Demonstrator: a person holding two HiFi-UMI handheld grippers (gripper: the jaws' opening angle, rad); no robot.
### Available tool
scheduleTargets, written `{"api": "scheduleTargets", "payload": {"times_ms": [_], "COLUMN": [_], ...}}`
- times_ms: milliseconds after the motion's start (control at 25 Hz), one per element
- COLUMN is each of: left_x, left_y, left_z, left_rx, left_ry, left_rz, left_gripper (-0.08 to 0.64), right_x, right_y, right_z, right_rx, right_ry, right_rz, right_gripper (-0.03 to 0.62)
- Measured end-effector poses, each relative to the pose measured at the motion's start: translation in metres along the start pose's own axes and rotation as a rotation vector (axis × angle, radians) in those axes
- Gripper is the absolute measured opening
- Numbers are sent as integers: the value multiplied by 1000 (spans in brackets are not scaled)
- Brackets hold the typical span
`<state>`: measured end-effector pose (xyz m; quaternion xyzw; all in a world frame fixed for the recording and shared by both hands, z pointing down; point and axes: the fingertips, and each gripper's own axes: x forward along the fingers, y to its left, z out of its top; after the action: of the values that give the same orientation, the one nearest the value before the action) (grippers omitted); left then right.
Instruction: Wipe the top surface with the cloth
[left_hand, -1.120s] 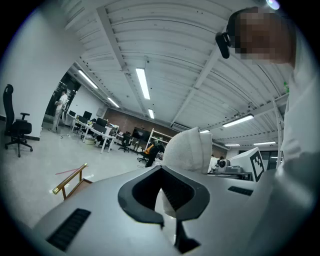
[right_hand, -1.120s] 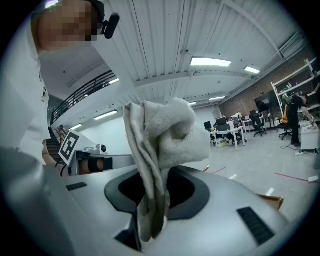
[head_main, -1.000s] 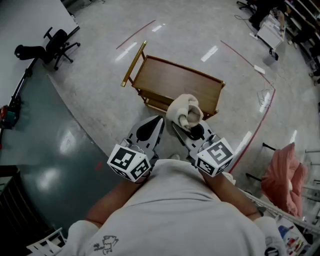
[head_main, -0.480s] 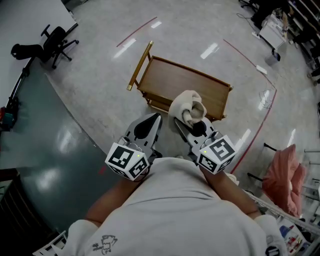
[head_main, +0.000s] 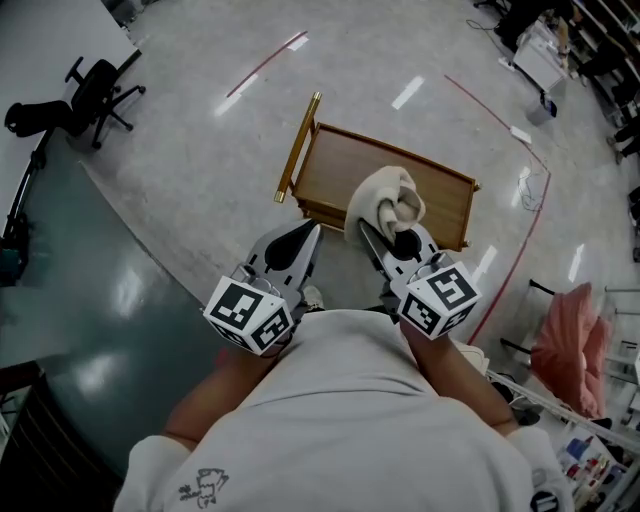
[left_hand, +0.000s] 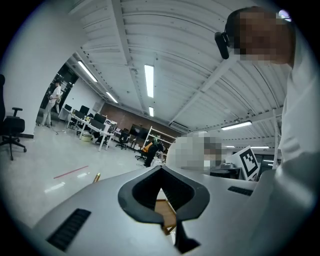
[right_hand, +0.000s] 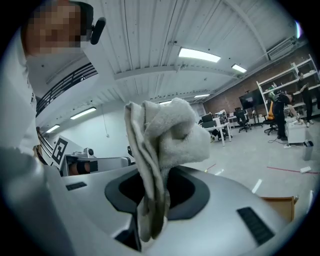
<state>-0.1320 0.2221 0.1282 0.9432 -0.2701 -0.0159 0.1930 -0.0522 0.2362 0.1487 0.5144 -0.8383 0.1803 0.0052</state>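
Right gripper (head_main: 383, 235) pinches the bunched white cloth (head_main: 385, 198) tight, poised over the near edge of the wooden cart top (head_main: 335, 170) at twelve o'clock, seemingly ready to wipe, while the left gripper (head_main: 305, 232) hangs closed and empty at nine o'clock.

In the head view a black office chair (head_main: 95, 85) stands at ten o'clock on the pale floor (head_main: 200, 150). A dark, glossy green floor patch (head_main: 90, 300) lies at eight o'clock. One red tape line (head_main: 265, 62) runs at eleven o'clock, and another (head_main: 497, 125) at two o'clock. A pink fabric bundle (head_main: 565, 350) sits at four o'clock. In the left gripper view a person (left_hand: 50, 102) stands at nine o'clock near desks (left_hand: 90, 129), with a strip light (left_hand: 149, 80) overhead at twelve.
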Motion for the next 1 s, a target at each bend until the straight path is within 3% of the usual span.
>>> {"api": "scheduleTargets", "payload": {"times_ms": [240,560,800,1000], "left_x": [0,32,70,106], "left_y": [38,66,95,114], "left_z": [13,13,31,26], "left_rx": [-71,-67,1,-24], "left_ry": [-37,-26,-40,-37], "left_rz": [1,33,126,215], "left_gripper": [8,8,8,8], "right_x": [32,61,88,97], "right_y": [-4,-39,-87,-136], "right_z": [3,10,33,44], "right_rx": [0,13,5,17], "right_ry": [32,39,41,68], "right_rz": [-21,-7,36,75], "right_gripper": [101,100,101,101]}}
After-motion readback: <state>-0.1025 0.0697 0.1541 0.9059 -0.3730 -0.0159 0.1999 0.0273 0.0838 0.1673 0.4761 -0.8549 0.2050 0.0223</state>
